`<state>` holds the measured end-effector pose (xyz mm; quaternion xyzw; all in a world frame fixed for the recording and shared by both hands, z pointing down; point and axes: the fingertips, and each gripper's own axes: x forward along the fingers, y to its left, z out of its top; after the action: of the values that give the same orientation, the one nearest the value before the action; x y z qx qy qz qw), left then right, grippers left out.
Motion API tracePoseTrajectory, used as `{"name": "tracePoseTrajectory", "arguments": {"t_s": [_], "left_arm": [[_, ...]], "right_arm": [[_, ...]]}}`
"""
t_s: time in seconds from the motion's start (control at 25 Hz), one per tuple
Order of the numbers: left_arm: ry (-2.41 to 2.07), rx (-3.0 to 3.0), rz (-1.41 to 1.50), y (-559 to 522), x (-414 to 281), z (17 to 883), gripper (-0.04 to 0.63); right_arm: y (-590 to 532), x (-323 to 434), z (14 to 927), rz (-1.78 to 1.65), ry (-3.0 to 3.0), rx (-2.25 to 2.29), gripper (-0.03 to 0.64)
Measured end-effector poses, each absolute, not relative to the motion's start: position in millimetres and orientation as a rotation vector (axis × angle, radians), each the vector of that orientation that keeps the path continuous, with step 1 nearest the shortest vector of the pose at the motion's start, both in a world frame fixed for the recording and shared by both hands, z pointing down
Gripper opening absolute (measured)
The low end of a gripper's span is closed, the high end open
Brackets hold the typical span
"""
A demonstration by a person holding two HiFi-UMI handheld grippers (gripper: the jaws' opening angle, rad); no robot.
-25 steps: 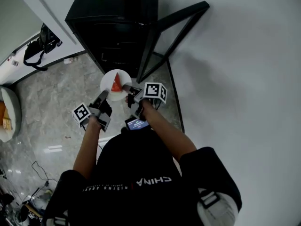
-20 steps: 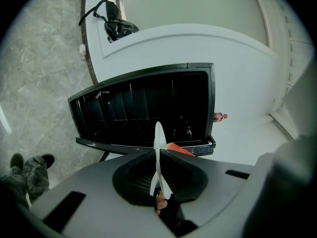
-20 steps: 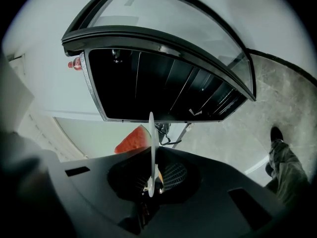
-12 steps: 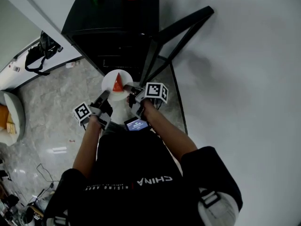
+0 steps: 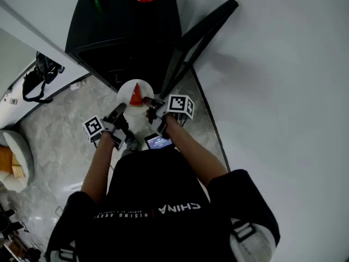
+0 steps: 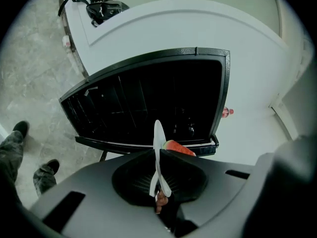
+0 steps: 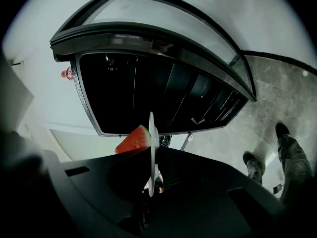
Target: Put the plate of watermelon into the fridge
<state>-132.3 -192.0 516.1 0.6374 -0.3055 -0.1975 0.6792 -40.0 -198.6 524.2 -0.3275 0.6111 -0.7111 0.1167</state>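
We clamp the white plate [image 5: 126, 91] by its rim, left gripper [image 5: 120, 109] at seven o'clock, right gripper [image 5: 148, 101] at four. It is likely stiff, slick and breakable, with the watermelon wedge [image 5: 135, 96] loose, and the open fridge [image 5: 128, 34] at twelve.

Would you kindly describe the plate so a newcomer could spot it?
Start at the black fridge with its door open. Just before it, the left gripper and right gripper hold a round white plate; it alone carries a red watermelon wedge.
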Motion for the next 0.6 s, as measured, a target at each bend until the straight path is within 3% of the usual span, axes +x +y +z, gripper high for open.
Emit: {"name": "tracePoseTrajectory", "arguments": {"t_s": [0.6], "left_arm": [[-0.619,1.488,-0.405,-211.9,-129.0,502.3,0.028]], "right_arm": [[-209.1,-35.2,509.7,-1.960,1.741,-1.060,0.029]]}}
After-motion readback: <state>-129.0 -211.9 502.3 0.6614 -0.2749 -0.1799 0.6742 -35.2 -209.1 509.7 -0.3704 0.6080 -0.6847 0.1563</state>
